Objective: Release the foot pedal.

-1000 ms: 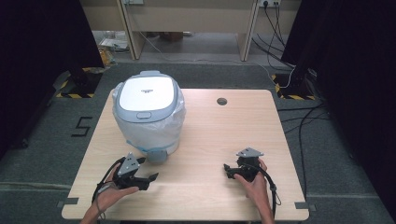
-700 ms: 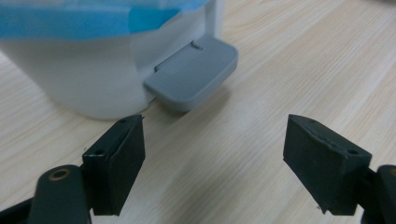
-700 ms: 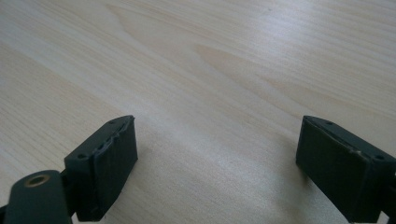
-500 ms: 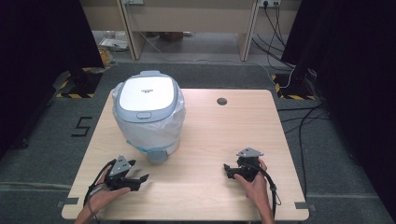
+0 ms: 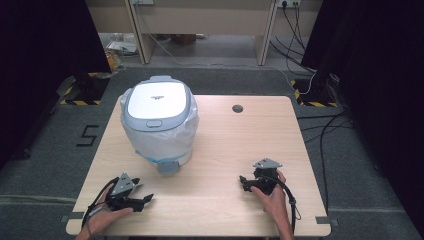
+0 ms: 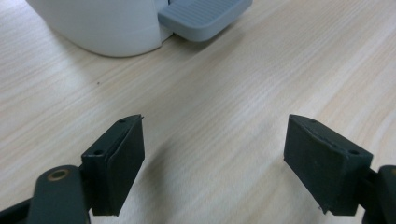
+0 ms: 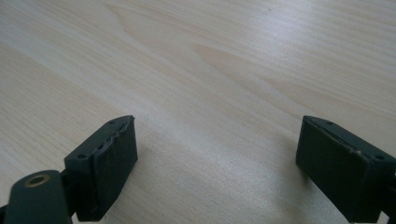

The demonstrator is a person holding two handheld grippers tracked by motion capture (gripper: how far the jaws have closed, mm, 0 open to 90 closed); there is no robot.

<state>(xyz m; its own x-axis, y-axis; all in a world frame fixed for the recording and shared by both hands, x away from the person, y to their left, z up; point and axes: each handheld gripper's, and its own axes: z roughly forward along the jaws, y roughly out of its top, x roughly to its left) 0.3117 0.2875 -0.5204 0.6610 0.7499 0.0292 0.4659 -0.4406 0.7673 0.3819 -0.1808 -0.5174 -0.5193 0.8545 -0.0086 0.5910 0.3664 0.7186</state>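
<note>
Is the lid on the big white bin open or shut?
Shut. The grey-rimmed lid lies flat on top of the white bin, with no gap showing around its edge.

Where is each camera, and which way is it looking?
High view: sits above the person's side, looks forward and down on the table; shows both hands, the left claw, the right claw and the pedal bin.
Left gripper view: rides on the left claw, looks low across the wood at the bin's pedal; its open jaws rise from below.
Right gripper view: rides on the right claw, looks along bare wood between open jaws.
Shared: the pedal shows in the high view too.
</note>
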